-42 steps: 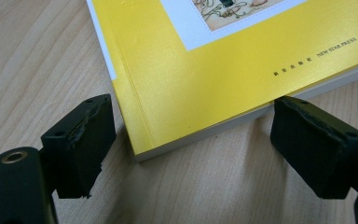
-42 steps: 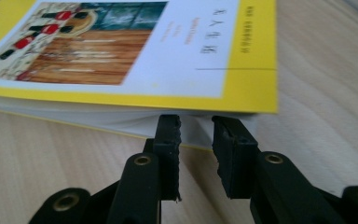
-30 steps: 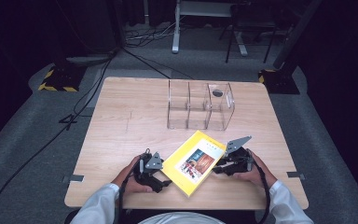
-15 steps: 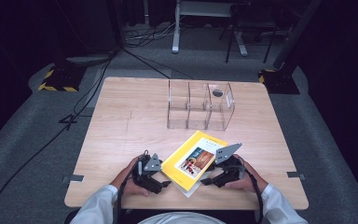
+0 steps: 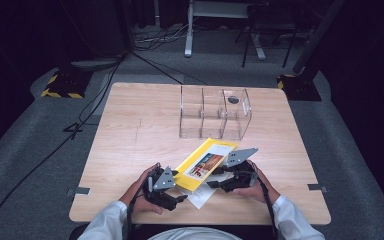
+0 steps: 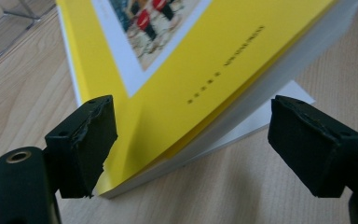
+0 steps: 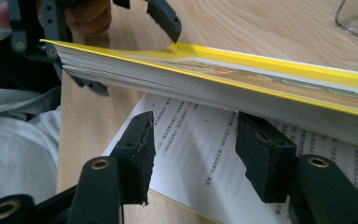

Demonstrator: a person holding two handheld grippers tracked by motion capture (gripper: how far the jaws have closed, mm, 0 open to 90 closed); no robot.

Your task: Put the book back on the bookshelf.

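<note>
Yellow paperback (image 5: 206, 163) now lifted open.

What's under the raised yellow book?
Under the yellow book a printed page lies flat on the table. The book covers the page's far part, so its full extent stays hidden.

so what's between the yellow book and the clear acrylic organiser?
Bare wooden table between yellow book and clear acrylic organiser, per high view.
</note>
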